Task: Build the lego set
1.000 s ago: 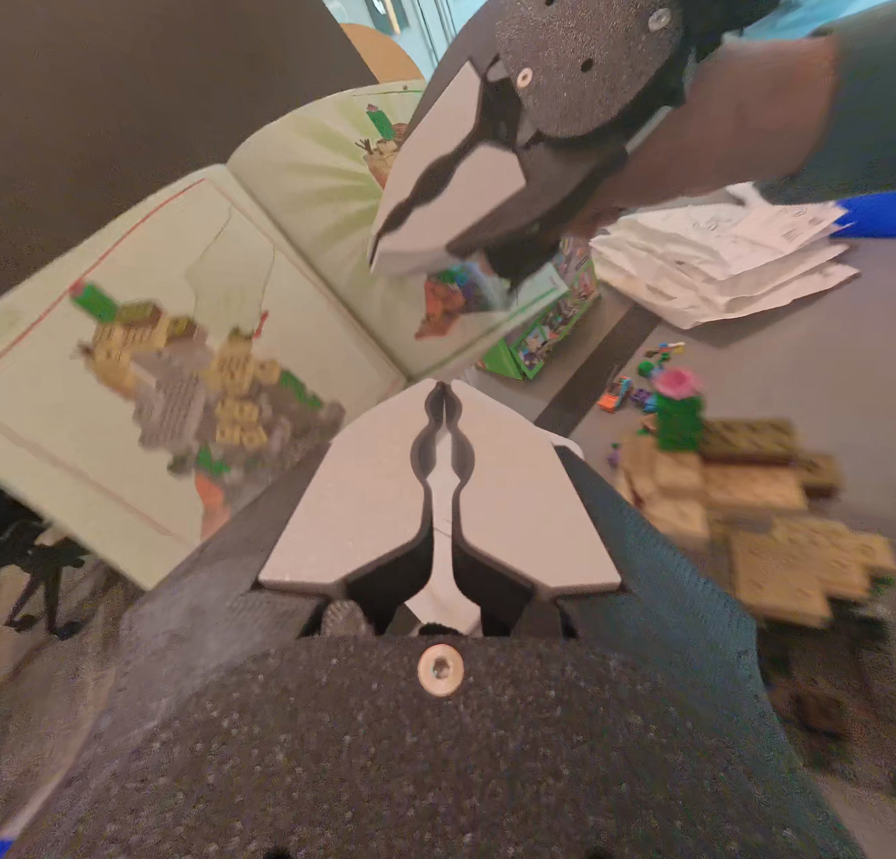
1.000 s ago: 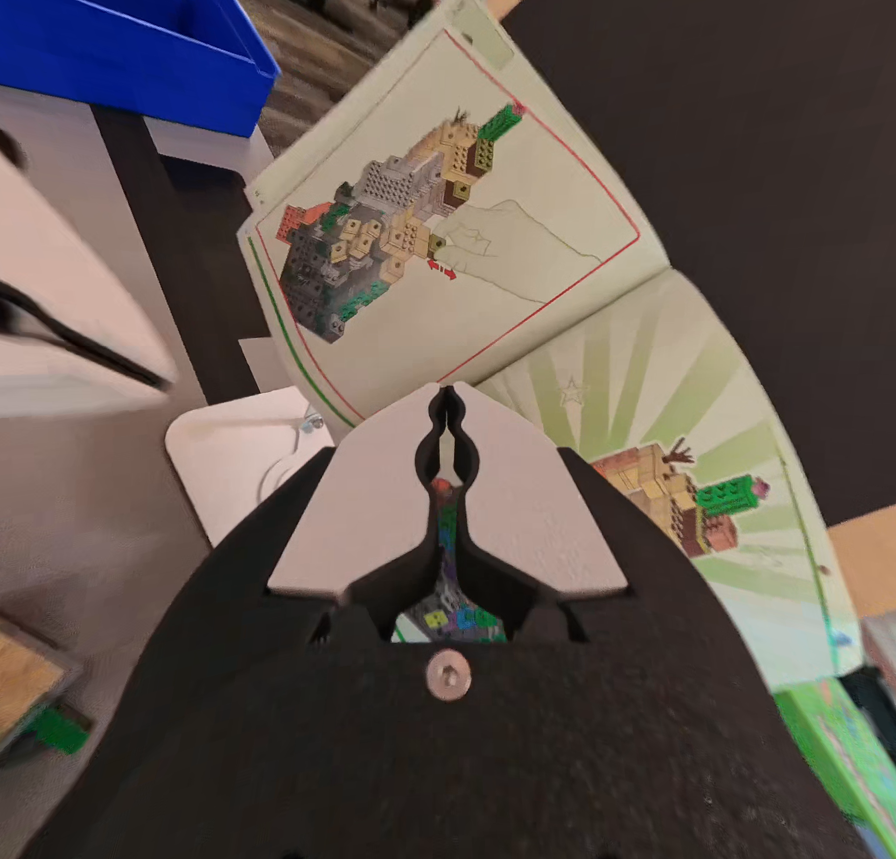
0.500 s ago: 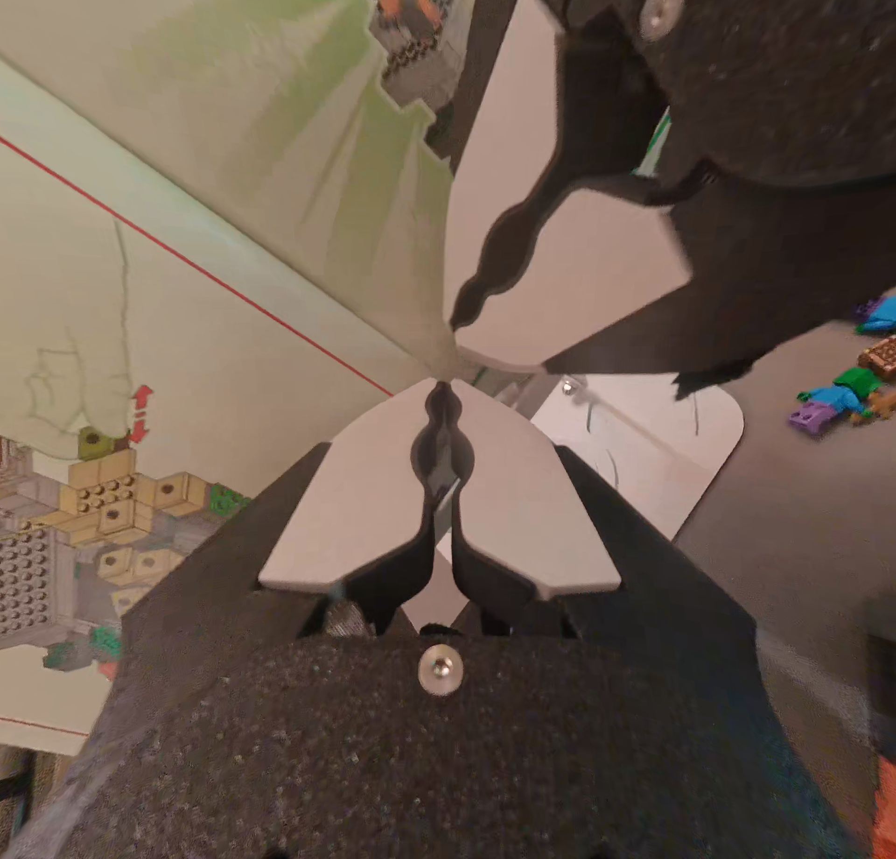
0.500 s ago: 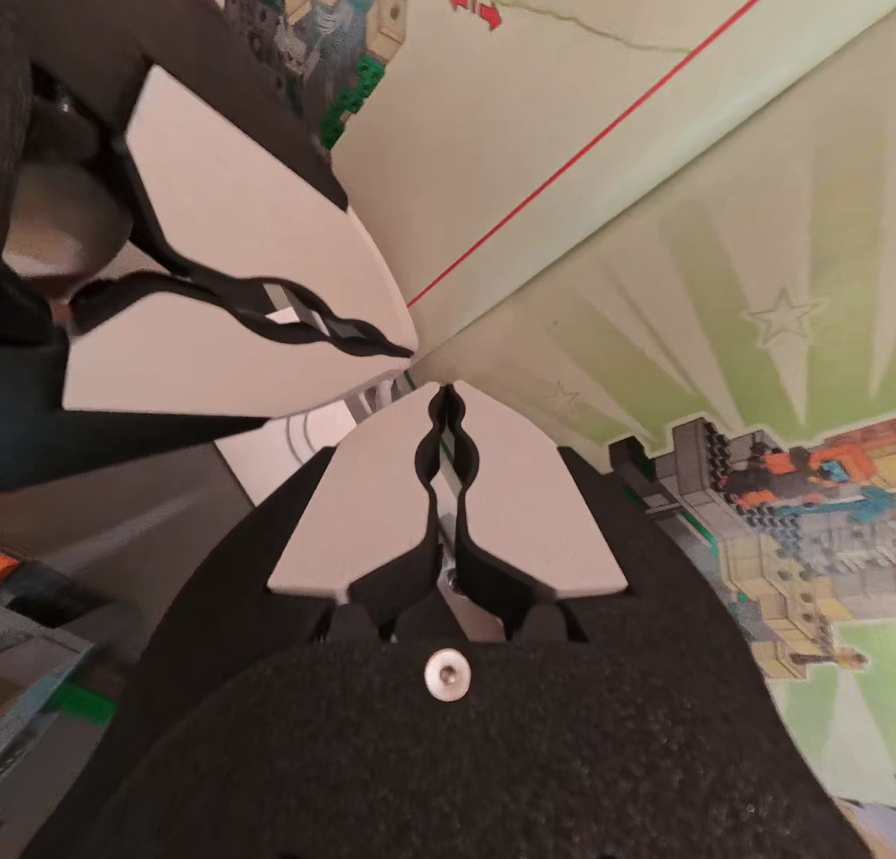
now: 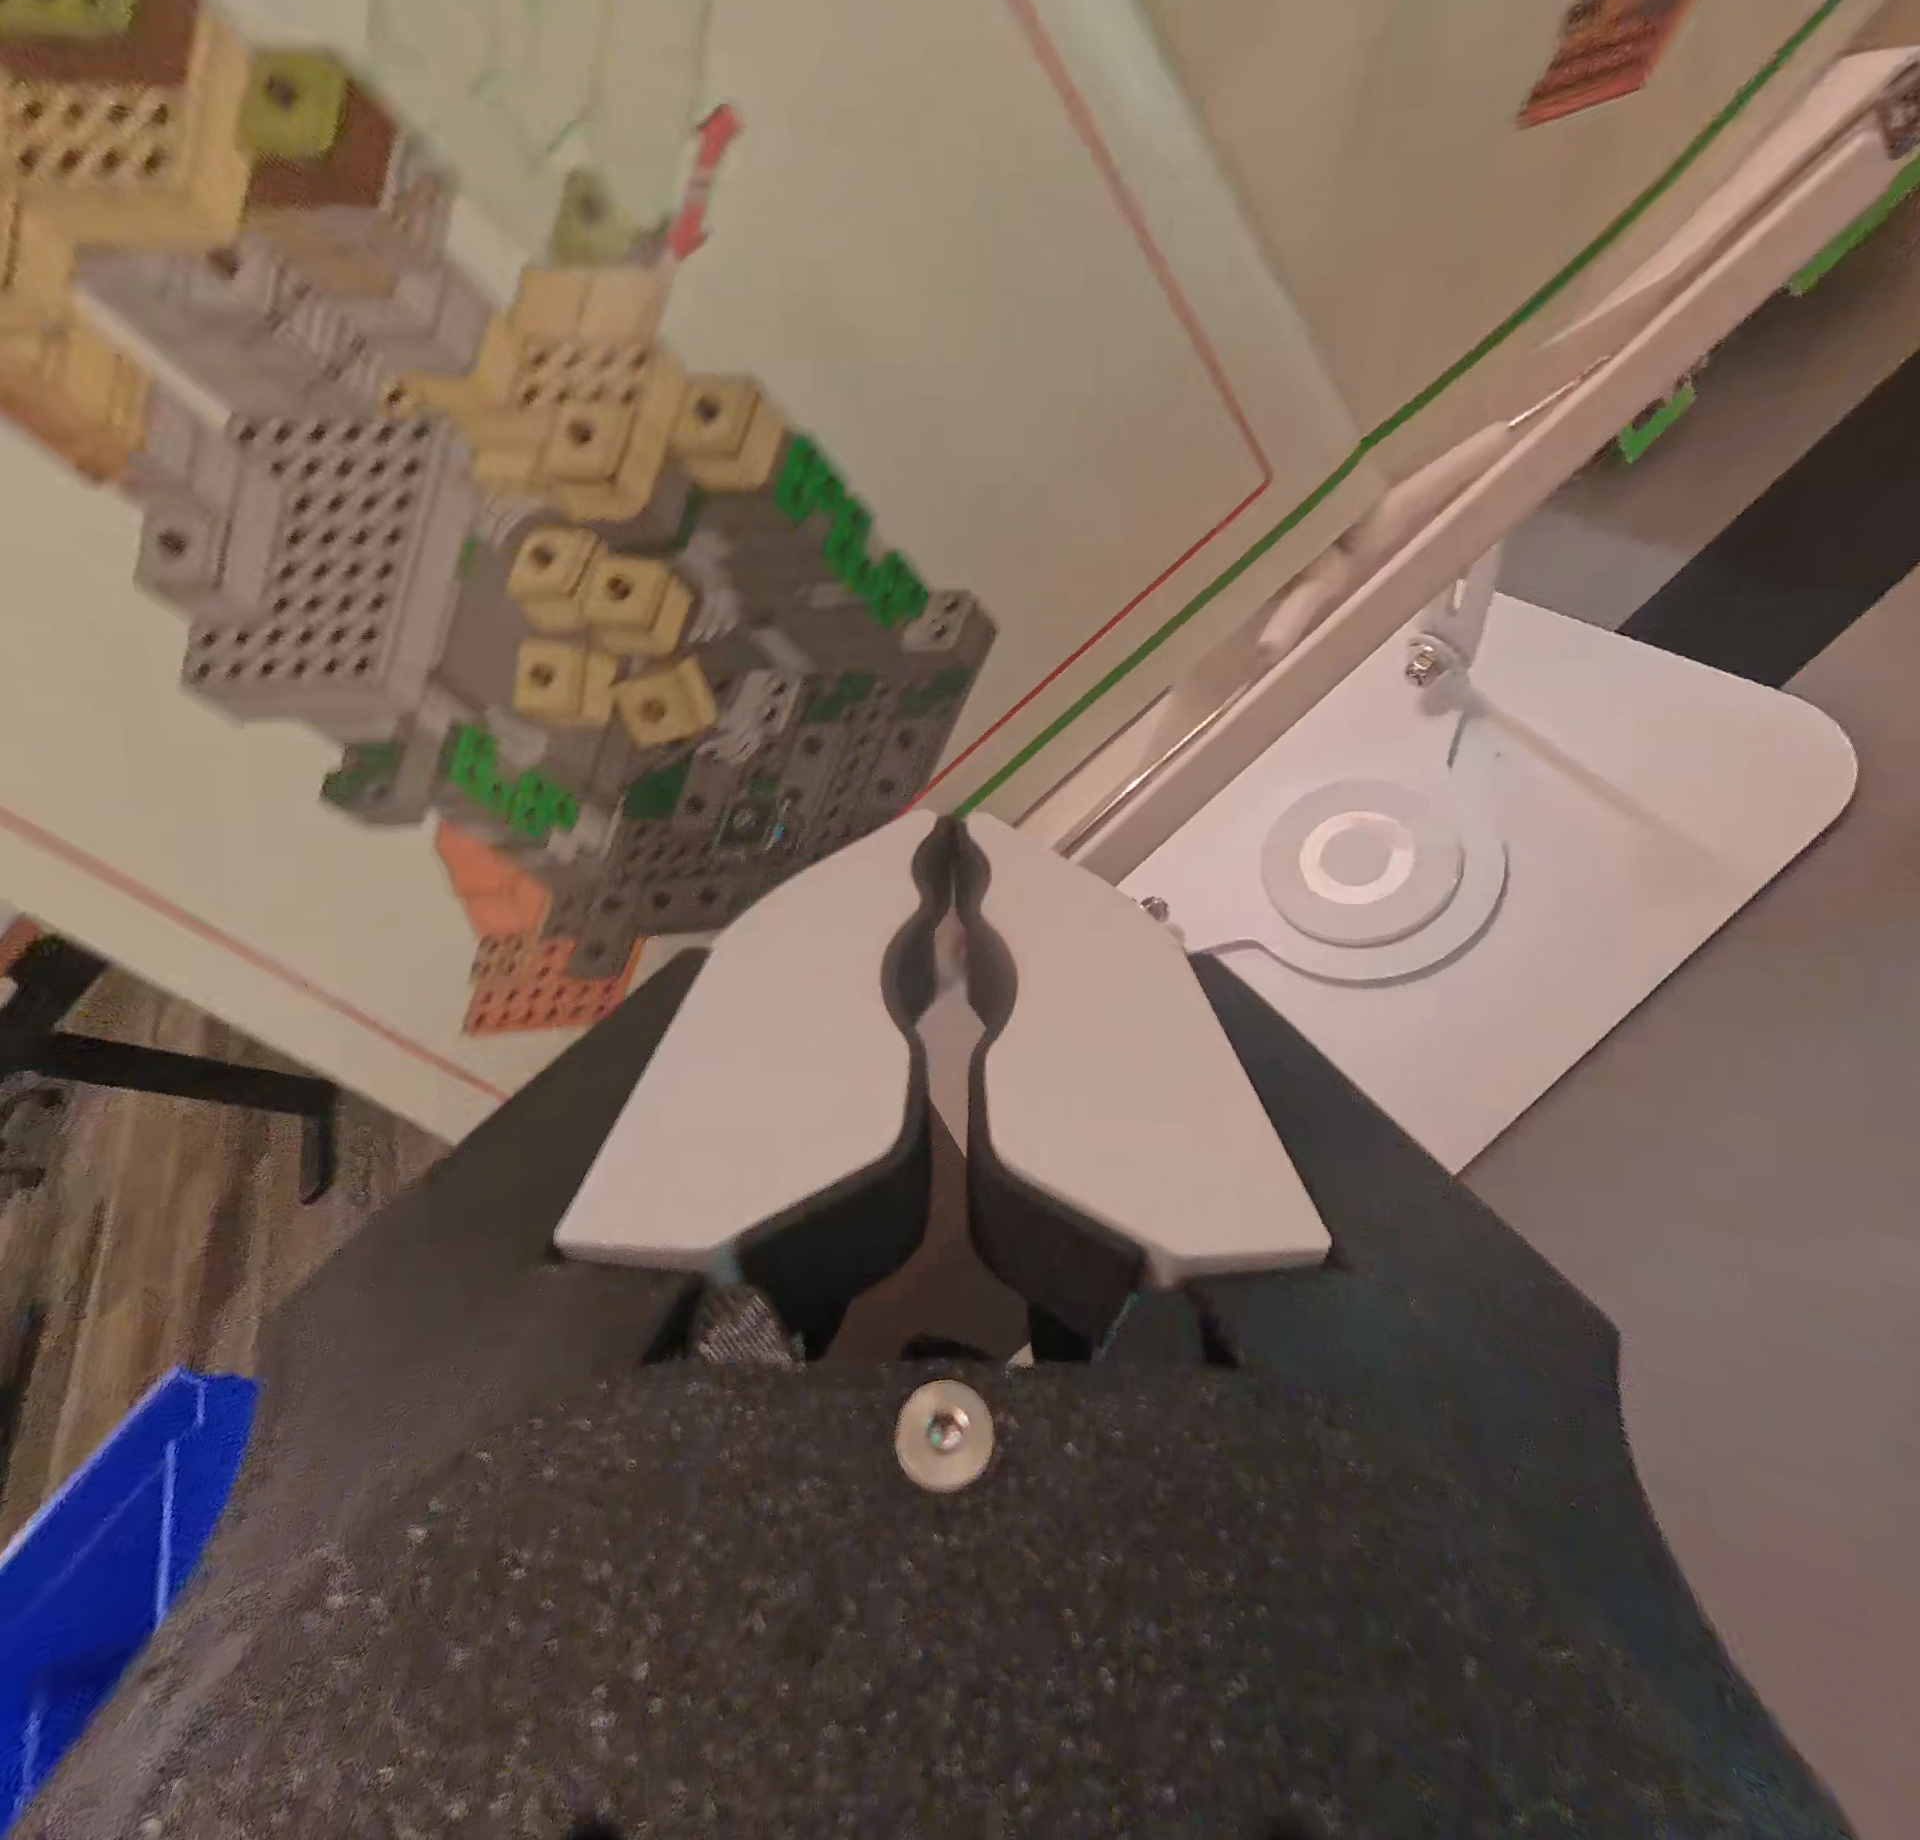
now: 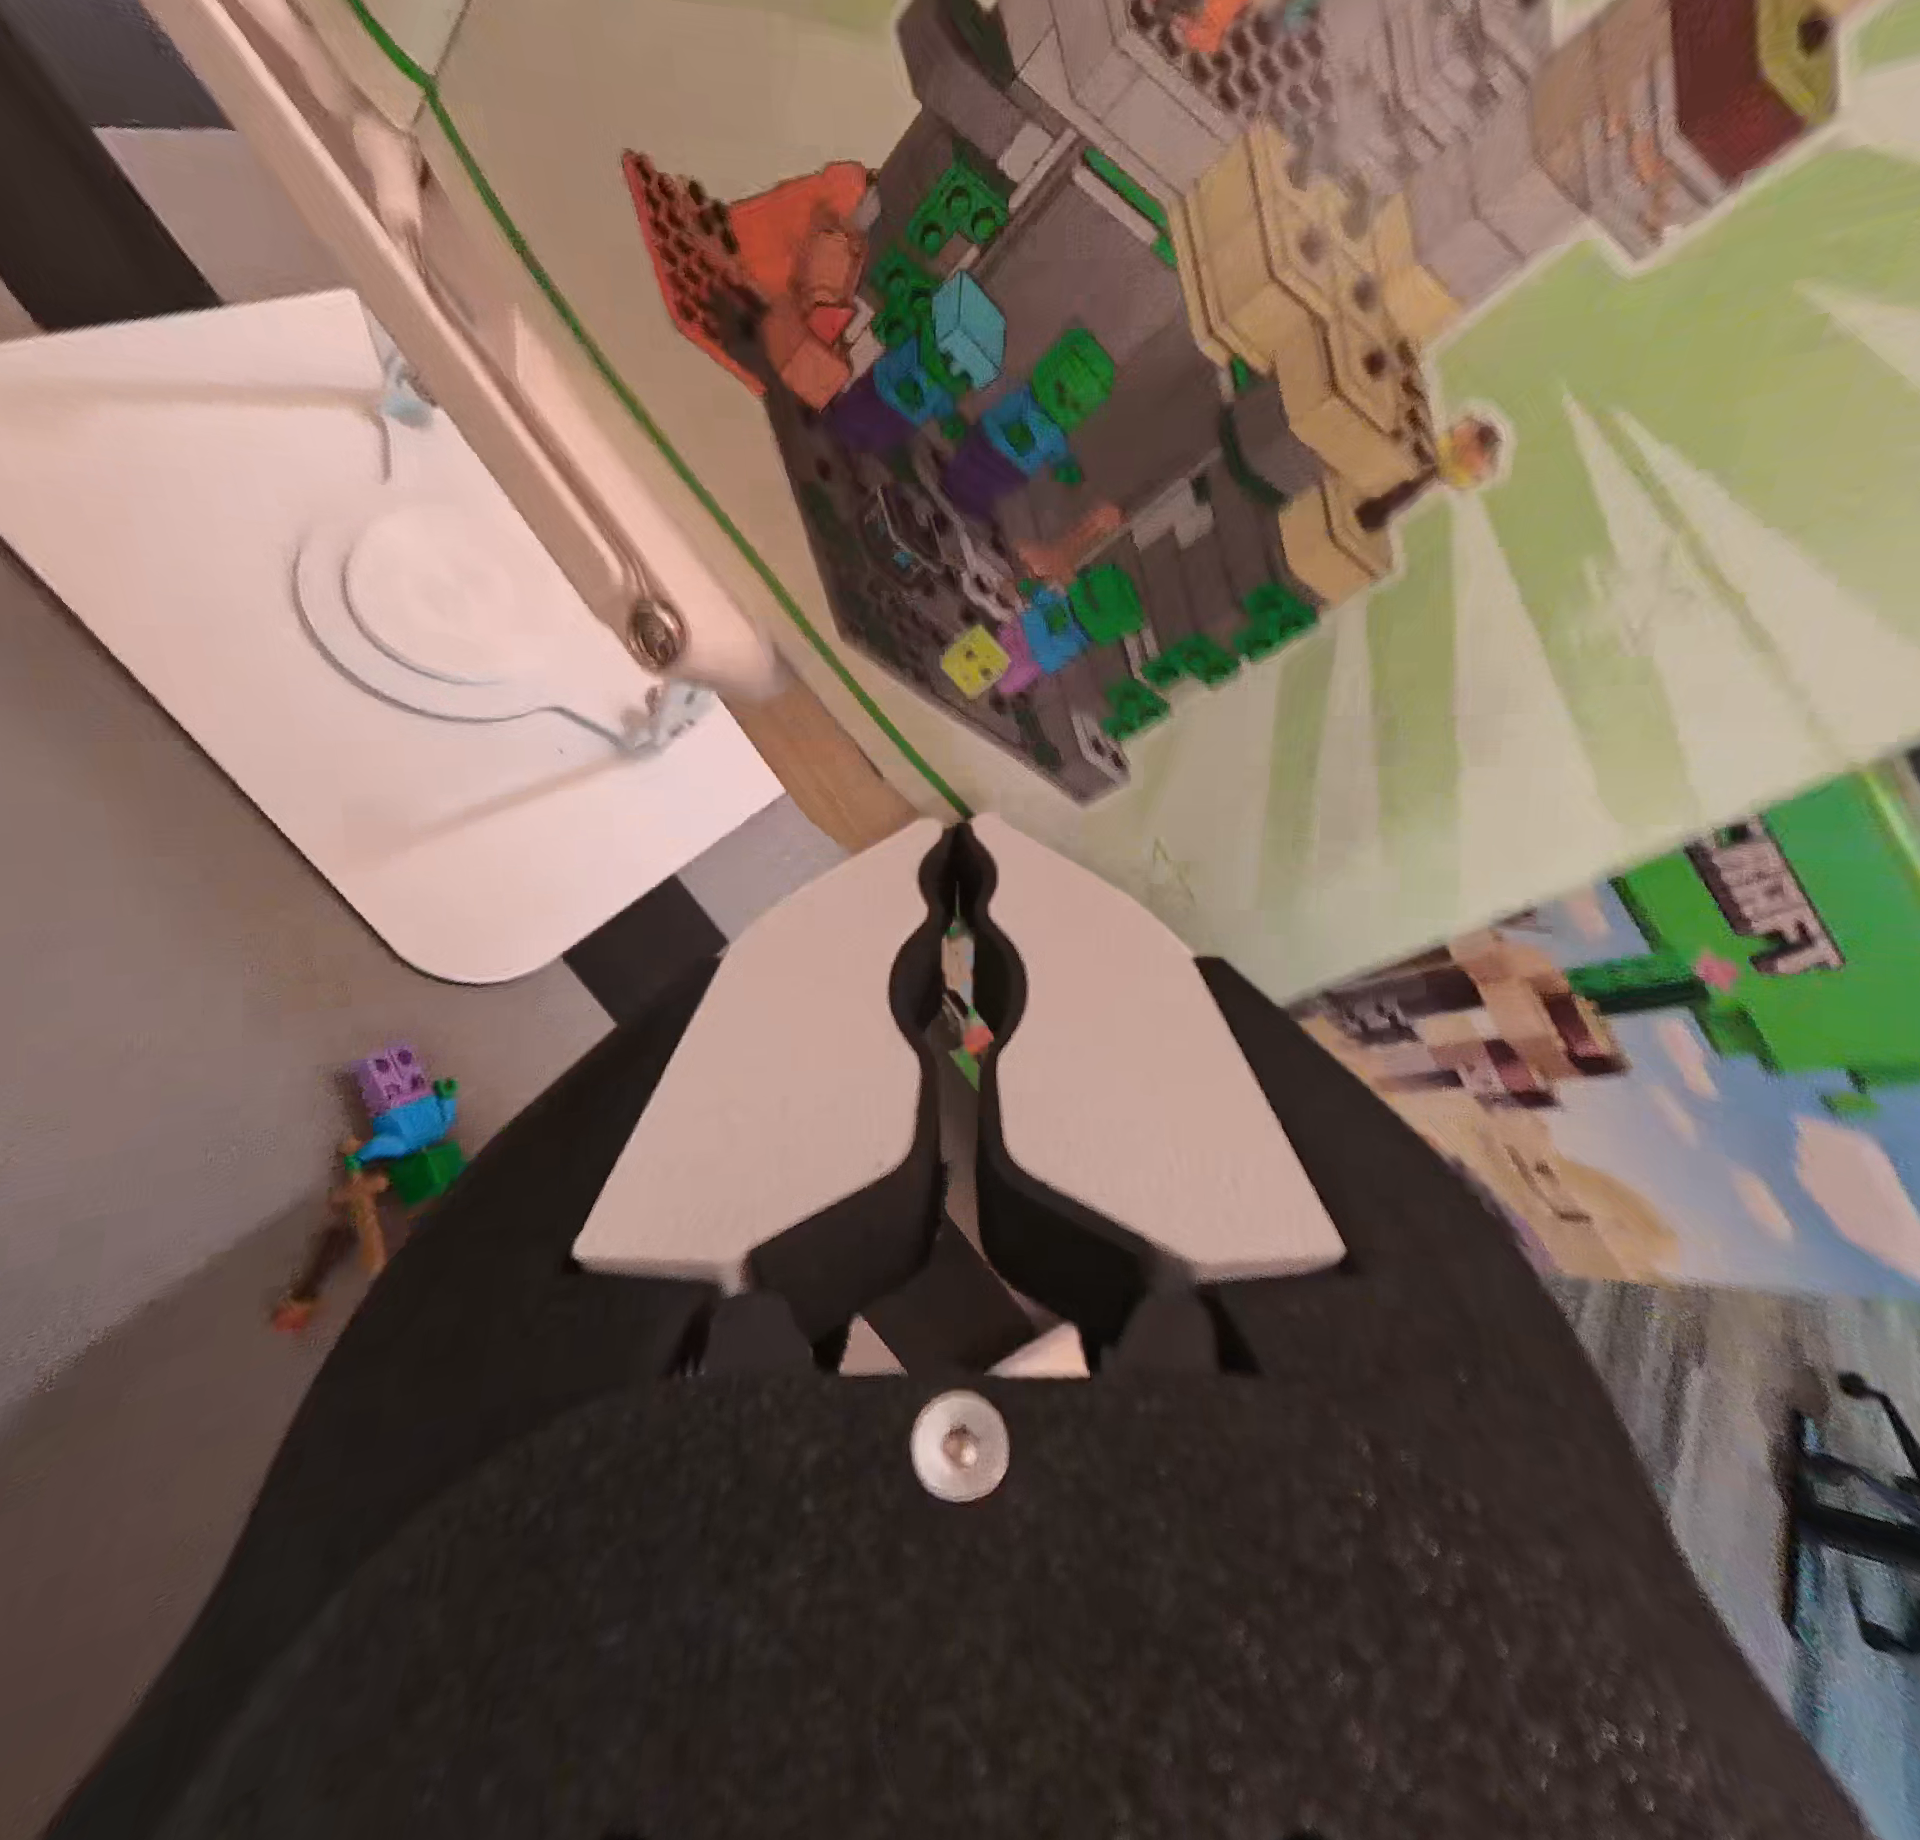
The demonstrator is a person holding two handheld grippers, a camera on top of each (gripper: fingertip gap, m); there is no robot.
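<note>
The open instruction booklet leans on a white stand. In the left wrist view my left gripper is shut, with its tips against the green-lined lower edge of the left page. In the right wrist view my right gripper is shut, with its tips against the lower edge of the right page. I cannot tell whether either gripper pinches paper. A small purple, blue and green lego figure lies on the grey table left of my right gripper.
The stand's white base plate lies flat on the table below the booklet. The lego box lies under the right page. A blue bin is at the lower left of the left wrist view. Chair legs and floor show beyond the table. The left gripper's tips are roughly 25 centimetres from the right gripper's.
Both grippers have moved in close to the booklet. From meeting near the spine they moved apart along its lower edge. Neither gripper shows in the other's view now.
</note>
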